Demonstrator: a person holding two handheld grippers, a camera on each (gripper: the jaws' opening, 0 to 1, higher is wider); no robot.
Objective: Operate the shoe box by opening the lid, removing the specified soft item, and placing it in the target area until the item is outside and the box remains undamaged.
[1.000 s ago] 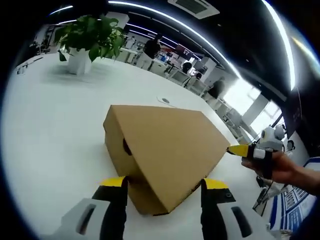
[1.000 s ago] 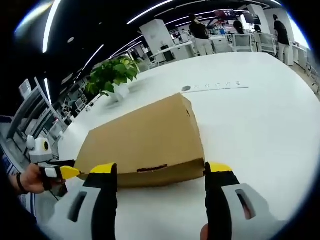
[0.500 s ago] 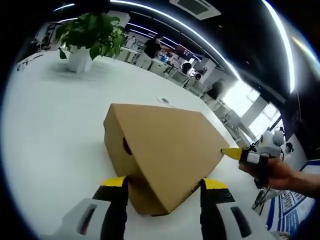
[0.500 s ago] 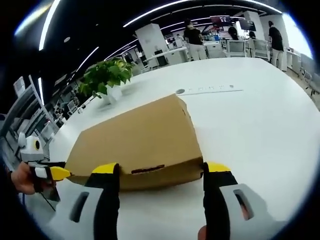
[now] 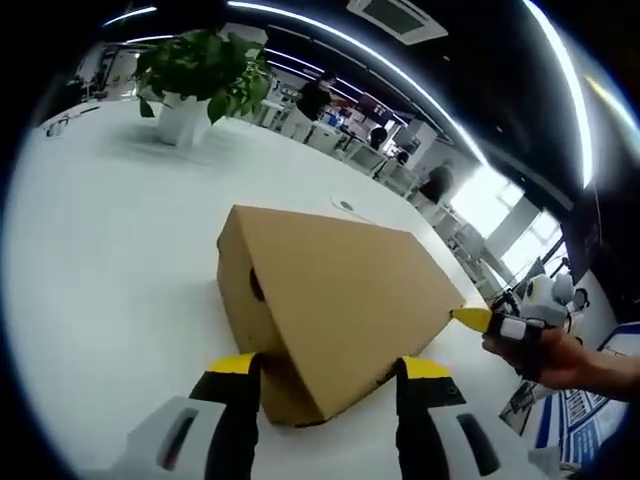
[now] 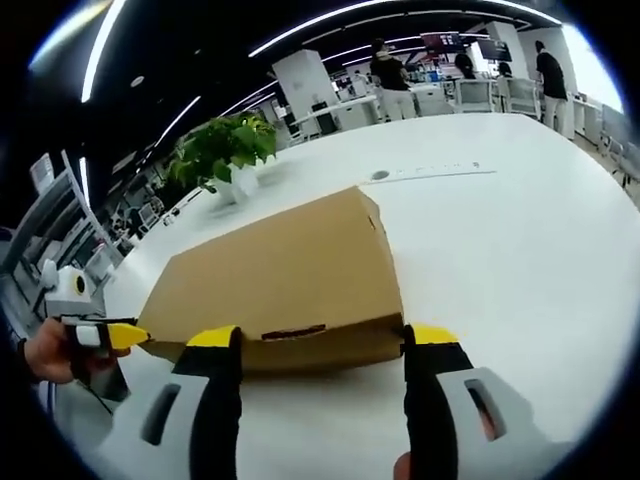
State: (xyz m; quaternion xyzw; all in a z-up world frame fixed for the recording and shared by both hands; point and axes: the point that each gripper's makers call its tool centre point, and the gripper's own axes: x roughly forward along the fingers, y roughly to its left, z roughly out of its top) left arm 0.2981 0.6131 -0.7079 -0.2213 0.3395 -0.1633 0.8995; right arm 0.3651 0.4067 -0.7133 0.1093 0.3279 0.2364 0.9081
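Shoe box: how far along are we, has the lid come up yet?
Nothing looks done yet: the shoe box sits shut on the white table, lid down. In hand: the left hand-held gripper and the right hand-held gripper are both open, jaws on either side of a box end, not clamped. Left: lift the lid, take out the soft item, place it.

Matt brown cardboard shoe box (image 5: 345,300), smooth glossy white table (image 5: 110,260), matt white plant pot (image 5: 183,120)

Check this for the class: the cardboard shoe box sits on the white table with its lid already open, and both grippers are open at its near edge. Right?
Not quite. The shoe box lid is closed, as the right gripper view shows. It does sit on the white table, with the left gripper and right gripper open.
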